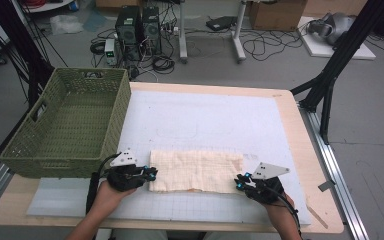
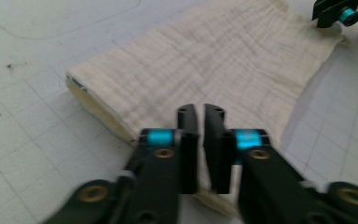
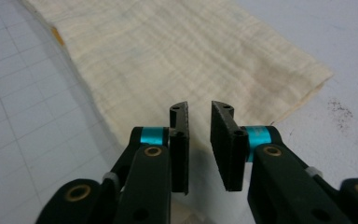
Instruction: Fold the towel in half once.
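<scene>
A folded cream cloth [image 1: 195, 170] lies flat on the white gridded mat [image 1: 205, 115], near the front edge. My left gripper [image 1: 152, 173] is at the cloth's left end. In the left gripper view its jaws [image 2: 200, 109] stand a narrow slit apart over the cloth's [image 2: 214, 56] edge, and the pads do not press on it. My right gripper [image 1: 240, 181] is at the cloth's right front corner. Its jaws [image 3: 199, 106] stand a little apart above the cloth [image 3: 168, 46], gripping nothing. The right gripper [image 2: 338, 14] also shows far off in the left gripper view.
A green woven basket [image 1: 55, 162] stands on the table's left side, close beside my left hand. The wooden table edge [image 1: 310, 150] runs along the right. Black frame legs, cables and computer boxes are on the floor beyond the table.
</scene>
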{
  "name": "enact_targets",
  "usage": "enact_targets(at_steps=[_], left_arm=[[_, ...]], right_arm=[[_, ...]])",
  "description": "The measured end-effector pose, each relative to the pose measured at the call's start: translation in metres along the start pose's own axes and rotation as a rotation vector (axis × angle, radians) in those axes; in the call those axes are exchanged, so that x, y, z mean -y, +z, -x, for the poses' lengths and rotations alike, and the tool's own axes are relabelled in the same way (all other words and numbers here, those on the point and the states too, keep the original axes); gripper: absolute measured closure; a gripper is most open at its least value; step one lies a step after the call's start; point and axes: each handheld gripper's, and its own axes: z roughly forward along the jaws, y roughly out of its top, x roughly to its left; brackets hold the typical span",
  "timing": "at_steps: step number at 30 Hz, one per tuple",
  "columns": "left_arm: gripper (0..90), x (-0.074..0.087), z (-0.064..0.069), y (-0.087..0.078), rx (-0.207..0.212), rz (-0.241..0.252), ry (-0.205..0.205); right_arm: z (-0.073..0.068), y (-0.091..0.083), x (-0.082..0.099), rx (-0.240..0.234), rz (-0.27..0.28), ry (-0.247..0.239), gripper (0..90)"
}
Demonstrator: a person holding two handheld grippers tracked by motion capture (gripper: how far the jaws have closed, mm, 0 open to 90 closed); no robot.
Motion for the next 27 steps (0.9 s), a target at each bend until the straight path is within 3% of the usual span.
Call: enact_targets(at_steps=[5, 10, 14, 16, 20, 23, 25, 27], left_arm=[[49.9, -0.017, -0.009, 0.004, -0.069, 0.063, -0.001], [45.1, -0.035, -0.025, 0.019, -0.138, 0.082, -0.014], [45.6, -0.045, -0.036, 0.032, -0.17, 0.059, -0.023], [46.4, -0.045, -0.041, 0.039, -0.174, 0.044, -0.034], [48.3, -0.04, -0.048, 0.049, -0.171, -0.043, -0.049], [48.4, -0.038, -0.051, 0.052, -0.167, -0.075, -0.072], [50.1, -0.036, -0.052, 0.052, -0.155, -0.101, -0.065], [51.6, -0.033, -0.051, 0.053, -0.15, -0.117, -0.052]], right_arm=[[0.01, -0.003, -0.007, 0.067, 0.057, 0.051, 58.4], [0.027, 0.008, -0.021, 0.154, 0.081, 0.075, 47.9], [0.043, 0.022, -0.034, 0.205, 0.068, 0.103, 44.8], [0.051, 0.03, -0.038, 0.189, 0.068, 0.123, 44.5], [0.062, 0.049, -0.04, 0.153, 0.021, 0.142, 44.9], [0.067, 0.059, -0.035, 0.108, -0.02, 0.159, 50.5], [0.069, 0.062, -0.032, 0.085, -0.054, 0.171, 52.2], [0.07, 0.06, -0.029, 0.071, -0.04, 0.176, 57.3]])
